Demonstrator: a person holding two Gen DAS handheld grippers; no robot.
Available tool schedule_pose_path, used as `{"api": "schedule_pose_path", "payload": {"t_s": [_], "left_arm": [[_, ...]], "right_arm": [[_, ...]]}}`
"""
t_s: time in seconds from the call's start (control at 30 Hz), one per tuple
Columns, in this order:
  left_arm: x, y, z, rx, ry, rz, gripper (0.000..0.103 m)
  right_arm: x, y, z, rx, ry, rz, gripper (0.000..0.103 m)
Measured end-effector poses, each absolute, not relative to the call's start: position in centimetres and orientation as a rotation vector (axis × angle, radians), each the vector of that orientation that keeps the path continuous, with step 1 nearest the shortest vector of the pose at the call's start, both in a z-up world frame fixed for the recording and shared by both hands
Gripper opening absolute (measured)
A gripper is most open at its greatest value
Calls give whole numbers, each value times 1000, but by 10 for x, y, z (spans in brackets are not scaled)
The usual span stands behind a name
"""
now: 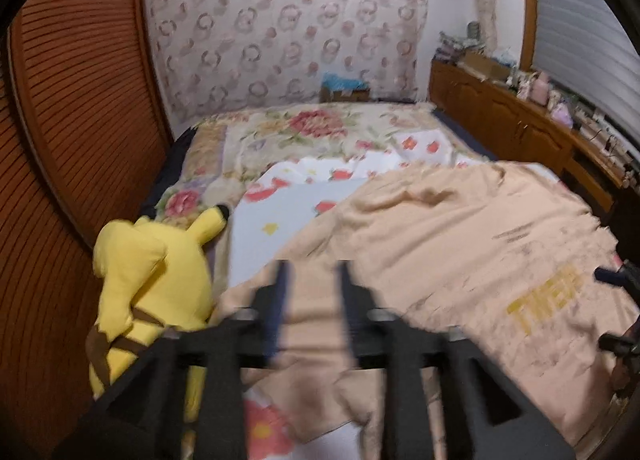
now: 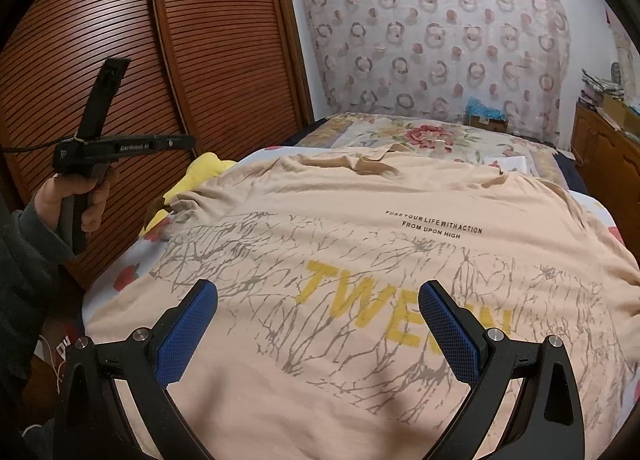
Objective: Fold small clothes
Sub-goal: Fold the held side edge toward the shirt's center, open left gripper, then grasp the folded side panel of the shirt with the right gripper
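A peach T-shirt (image 2: 360,228) with yellow letters and grey crack print lies spread face up on the bed; it also shows in the left wrist view (image 1: 460,228). My right gripper (image 2: 318,300) is open wide, its blue pads (image 2: 186,334) just above the shirt's lower part, holding nothing. My left gripper (image 1: 312,272) hovers over the shirt's left edge, its fingers a narrow gap apart and blurred, with nothing between them. The left gripper's body (image 2: 100,148) shows held up in a hand at the left of the right wrist view.
A yellow plush toy (image 1: 156,272) lies at the bed's left edge beside the slatted wooden wardrobe (image 2: 140,60). A floral quilt (image 1: 312,128) covers the far bed. A wooden cabinet (image 1: 520,120) with clutter runs along the right. A patterned curtain (image 2: 432,32) hangs behind.
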State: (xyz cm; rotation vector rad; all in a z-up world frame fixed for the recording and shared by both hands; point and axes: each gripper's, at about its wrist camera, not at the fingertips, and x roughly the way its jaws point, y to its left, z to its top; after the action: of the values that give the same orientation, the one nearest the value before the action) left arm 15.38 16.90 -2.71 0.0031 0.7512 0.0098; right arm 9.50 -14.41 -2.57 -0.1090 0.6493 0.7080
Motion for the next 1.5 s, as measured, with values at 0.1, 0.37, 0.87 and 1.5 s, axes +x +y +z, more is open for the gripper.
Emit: {"api": "schedule_pose_path", "payload": {"t_s": [0.1, 0.37, 0.87, 1.5], "left_arm": [[143, 193, -48, -40, 804, 22, 70], [135, 220, -93, -63, 873, 40, 51], [138, 186, -63, 71, 780, 15, 6], [119, 88, 8, 49, 626, -220, 70]], "right_arm": [[92, -139, -30, -110, 657, 711, 101], [100, -126, -28, -140, 663, 742, 101], [145, -74, -28, -177, 695, 789, 96], [155, -131, -21, -96, 685, 691, 66]]}}
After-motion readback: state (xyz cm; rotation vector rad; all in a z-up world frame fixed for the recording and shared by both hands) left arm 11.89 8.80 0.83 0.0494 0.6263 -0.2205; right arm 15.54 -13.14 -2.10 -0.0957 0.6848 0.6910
